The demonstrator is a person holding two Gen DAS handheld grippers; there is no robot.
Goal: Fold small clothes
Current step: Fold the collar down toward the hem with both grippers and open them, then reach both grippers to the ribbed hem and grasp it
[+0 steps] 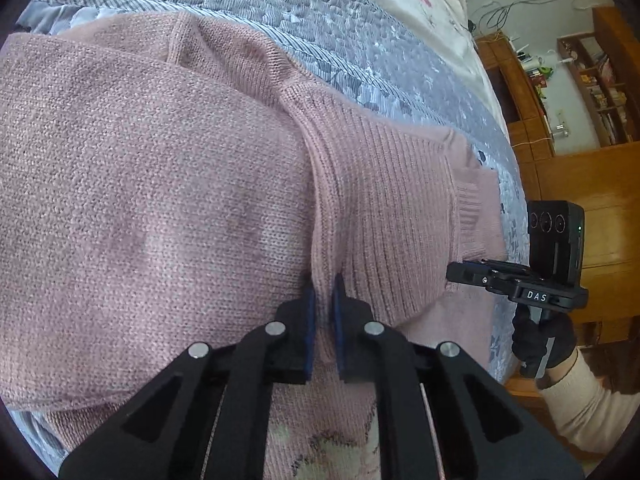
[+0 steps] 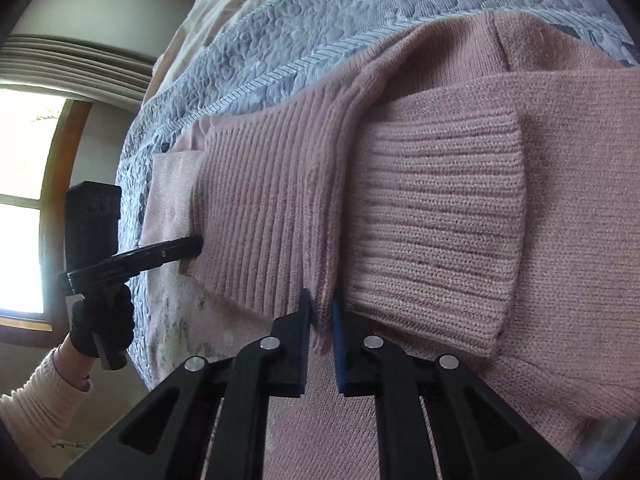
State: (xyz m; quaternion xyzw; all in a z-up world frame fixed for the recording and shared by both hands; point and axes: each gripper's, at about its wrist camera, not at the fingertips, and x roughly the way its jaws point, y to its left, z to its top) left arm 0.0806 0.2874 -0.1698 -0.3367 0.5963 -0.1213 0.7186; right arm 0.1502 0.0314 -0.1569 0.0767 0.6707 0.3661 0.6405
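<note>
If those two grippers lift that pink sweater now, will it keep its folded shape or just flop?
Probably flop: the pink sweater is soft knit, already bunching into a ridge between the left gripper. The folded ribbed cuff lies loose on top, so it would likely slide off. It looks fairly thick, so not weightless.

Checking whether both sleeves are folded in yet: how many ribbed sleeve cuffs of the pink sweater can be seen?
1. A ribbed cuff lies flat across the pink sweater, just right of the fold pinched by the right gripper. Another cuff may be hidden under the folded layers.

A home bedroom: a quilted grey bedspread [image 1: 328, 28] on a bed, wooden bookshelves [image 1: 596, 92], a curtained window [image 2: 24, 200].
</note>
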